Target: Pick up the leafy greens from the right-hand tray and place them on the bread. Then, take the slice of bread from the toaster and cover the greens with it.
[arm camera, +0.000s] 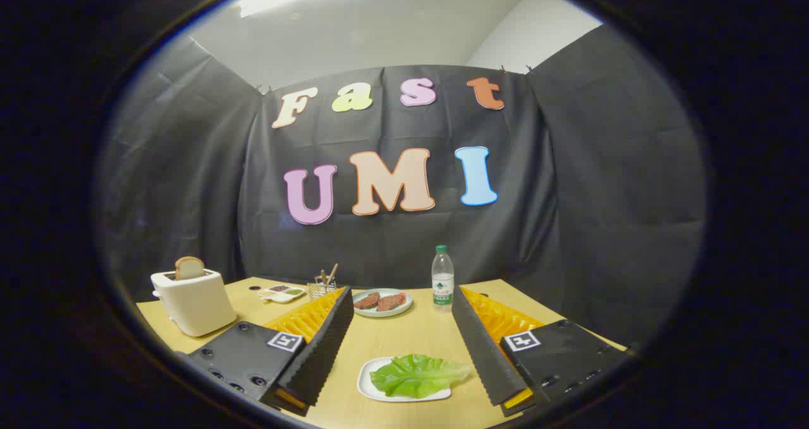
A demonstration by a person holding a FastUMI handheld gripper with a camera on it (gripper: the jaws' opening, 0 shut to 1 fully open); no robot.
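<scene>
While tool point(404, 347) hangs wide open, gripping nothing, we see leafy greens point(417, 374) on white tray point(371, 386) between its fingers, at counter point(392, 340) near edge. Toaster point(193, 301) with bread slice point(189, 267) at left edge; plate point(383, 302), water bottle point(442, 278) toward far edge.

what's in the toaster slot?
One slice of bread stands upright in the toaster, its top sticking out of the slot. The lower part is hidden inside the toaster. The hand-held gripper is open, well short of it, with the leafy greens between its fingers.
</scene>
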